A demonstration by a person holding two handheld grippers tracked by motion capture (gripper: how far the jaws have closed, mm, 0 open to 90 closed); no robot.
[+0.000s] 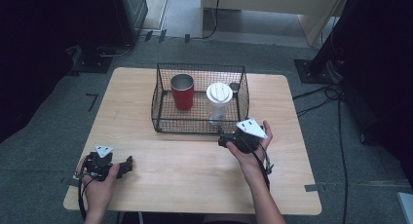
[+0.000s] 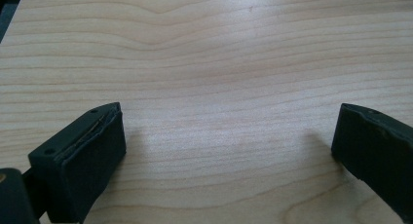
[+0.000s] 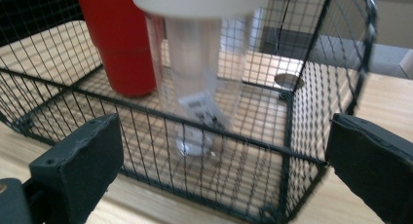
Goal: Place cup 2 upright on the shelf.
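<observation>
You are holding your right gripper (image 1: 225, 139), jaws spread and empty, just outside the wire basket (image 1: 163, 100) on the desk (image 1: 195, 170), facing one clear bottle (image 3: 197, 83) beside one red cup (image 1: 182, 91). The bottle is probably light, smooth, slippery; grip its body below the white lid (image 1: 219, 93). Your left gripper (image 1: 127, 164) is resting spread, well apart.

In the right gripper view we lose the top of the clear cup (image 3: 199, 73): its white lid (image 3: 199, 1) runs off the upper edge, and so does the red tumbler (image 3: 119, 41). The basket mesh (image 3: 204, 136) crosses the cup's lower part and blurs its label. We cannot identify the small round object (image 3: 289, 81) in the basket's far corner.
</observation>
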